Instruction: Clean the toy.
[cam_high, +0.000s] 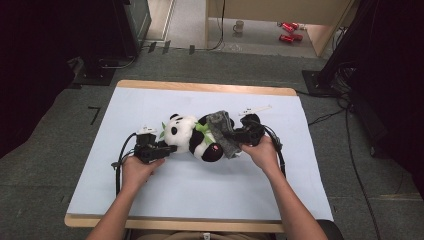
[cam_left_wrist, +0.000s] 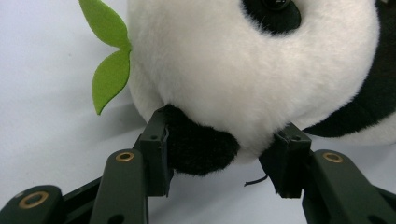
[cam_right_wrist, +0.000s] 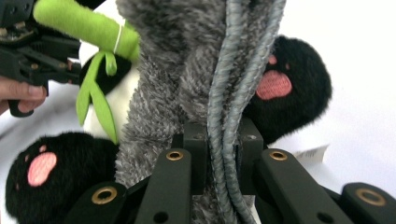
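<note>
A black-and-white panda plush (cam_high: 187, 134) lies on its side in the middle of the pale blue table cover (cam_high: 200, 195). A fuzzy grey knitted cloth (cam_high: 222, 131) is draped over its body. My left gripper (cam_high: 169, 148) comes in from the left and is shut on the panda's head. In the left gripper view its pads (cam_left_wrist: 159, 149) squeeze the black ear (cam_left_wrist: 201, 151) and the white fur. My right gripper (cam_high: 235, 135) is shut on the grey cloth (cam_right_wrist: 159, 93), with the ribbed hem (cam_right_wrist: 229, 116) pinched between the jaws above the panda's black paws (cam_right_wrist: 289, 88). A green bamboo stalk (cam_right_wrist: 79, 23) lies across the panda's chest.
The wooden table edge (cam_high: 200, 87) runs along the far side. On the floor beyond stand a mug (cam_high: 239, 26) and red cans (cam_high: 289, 31). Dark equipment stands and cables (cam_high: 345, 100) are to the right. A green leaf (cam_left_wrist: 109, 79) sticks out beside the panda's head.
</note>
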